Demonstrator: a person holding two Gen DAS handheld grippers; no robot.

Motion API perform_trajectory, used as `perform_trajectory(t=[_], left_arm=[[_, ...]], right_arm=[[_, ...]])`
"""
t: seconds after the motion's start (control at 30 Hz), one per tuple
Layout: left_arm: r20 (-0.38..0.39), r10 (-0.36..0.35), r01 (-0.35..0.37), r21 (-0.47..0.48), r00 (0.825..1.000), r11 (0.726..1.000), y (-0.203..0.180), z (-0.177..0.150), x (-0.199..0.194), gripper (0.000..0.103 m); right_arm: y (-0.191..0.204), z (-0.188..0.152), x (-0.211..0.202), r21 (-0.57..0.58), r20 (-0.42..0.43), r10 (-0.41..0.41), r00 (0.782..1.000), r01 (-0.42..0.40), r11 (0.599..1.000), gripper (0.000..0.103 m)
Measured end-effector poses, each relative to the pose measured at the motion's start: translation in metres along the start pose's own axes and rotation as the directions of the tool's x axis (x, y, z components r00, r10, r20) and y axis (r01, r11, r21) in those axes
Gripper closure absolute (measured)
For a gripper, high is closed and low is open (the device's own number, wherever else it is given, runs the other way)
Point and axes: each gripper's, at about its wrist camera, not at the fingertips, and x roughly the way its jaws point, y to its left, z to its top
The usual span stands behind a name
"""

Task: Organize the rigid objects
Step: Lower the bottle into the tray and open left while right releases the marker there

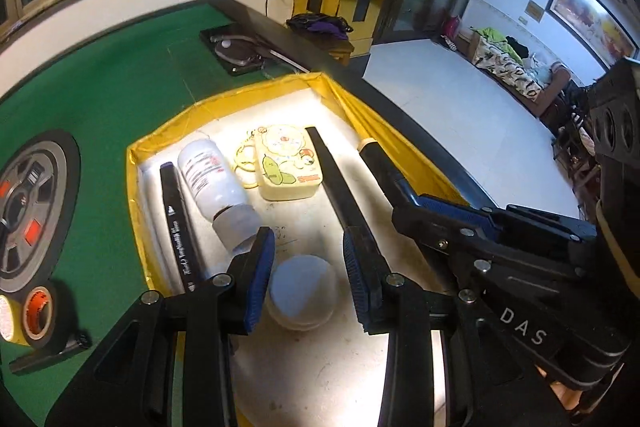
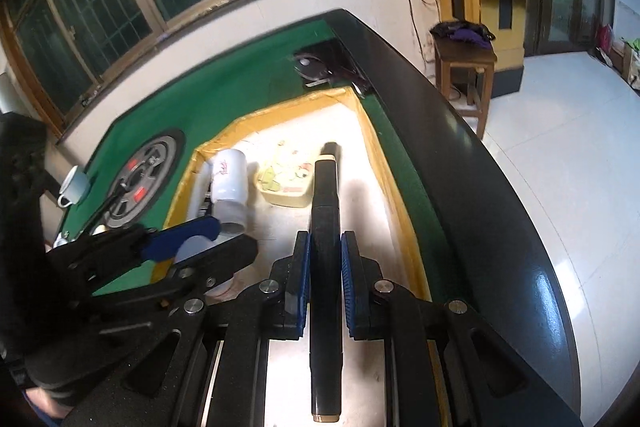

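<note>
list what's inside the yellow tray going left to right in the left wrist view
black marker → white bottle → yellow cartoon box → long black marker → black marker held by the right gripper

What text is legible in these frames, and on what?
"DAS": white letters on the right gripper body, left wrist view.
Black marker: white script along the barrel, too blurred to read.
White bottle: printed lines and red mark, too small.
Yellow cartoon case: orange label, unreadable.
Tape roll: orange core print, unreadable.
</note>
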Motion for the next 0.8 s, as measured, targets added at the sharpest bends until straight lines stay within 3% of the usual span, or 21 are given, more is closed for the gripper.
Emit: perform_trajectory(t=[0.1, 0.33, 0.63, 0.8], left_arm=[[-0.013, -0.003, 0.002, -0.02, 1.0, 1.0, 0.007, 0.003, 0.009, 0.07], [0.026, 0.113, -0.112, -0.014, 0.993, 0.994, 0.022, 0.009, 0.004, 0.07], [0.065, 0.147, -0.144, -0.054, 0.987, 0.988, 0.049, 0.014, -0.006, 0.07], [0.068, 0.146, -0.142, -0.063, 0.987, 0.988, 0.057, 0.016, -0.009, 0.07]], right_arm=[[-0.001, 0.002, 0.006, 0.003, -0.025, -0.018, 1.0, 0.018, 1.0, 0.09], [0.005, -0.001, 0.001, -0.028, 0.001, -0.088, 0.996, 0.088, 0.996, 0.089], [0.009, 0.003, -0.005, -0.029, 0.025, -0.075, 0.997, 0.075, 0.997, 0.089], [0.019, 0.015, 0.008, -0.086, 0.024, -0.144, 0.989, 0.146, 0.986, 0.089]])
